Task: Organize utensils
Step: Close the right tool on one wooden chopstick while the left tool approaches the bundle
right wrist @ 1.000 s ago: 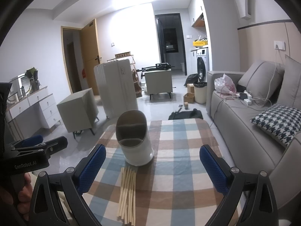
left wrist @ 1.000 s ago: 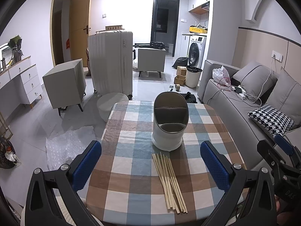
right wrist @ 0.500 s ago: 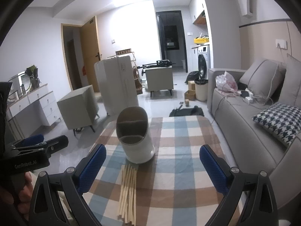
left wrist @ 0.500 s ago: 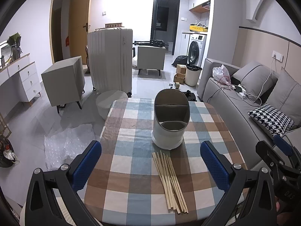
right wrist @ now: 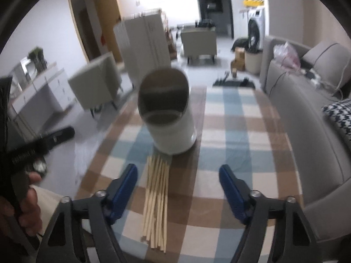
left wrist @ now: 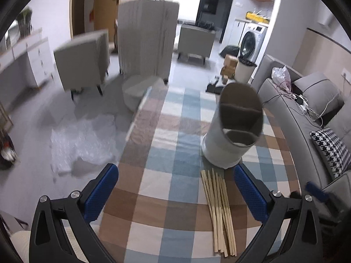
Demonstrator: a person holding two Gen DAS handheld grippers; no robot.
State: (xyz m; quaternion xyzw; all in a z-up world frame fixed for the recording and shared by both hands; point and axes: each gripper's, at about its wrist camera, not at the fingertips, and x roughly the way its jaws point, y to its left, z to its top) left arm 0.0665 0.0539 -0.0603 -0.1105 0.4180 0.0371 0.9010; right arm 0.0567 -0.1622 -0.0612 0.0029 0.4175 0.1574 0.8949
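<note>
A bundle of pale wooden chopsticks lies flat on the checked tablecloth. Just beyond it stands a white utensil holder with inner compartments. My left gripper hangs open above the cloth, left of the chopsticks, with nothing between its blue pads. My right gripper hovers over the near part of the bundle; its jaws are closing and the chopsticks lie below and between them, untouched. The other hand holds the left gripper's handle at the left edge of the right wrist view.
A grey sofa with a houndstooth cushion runs along the table's right side. On the floor to the left lie bubble wrap and a round white piece. A white suitcase and grey cabinets stand behind.
Both grippers have dipped down and forward towards the table, so holder and chopsticks look larger. The right gripper's jaws have narrowed. Chopsticks and holder have not moved.
</note>
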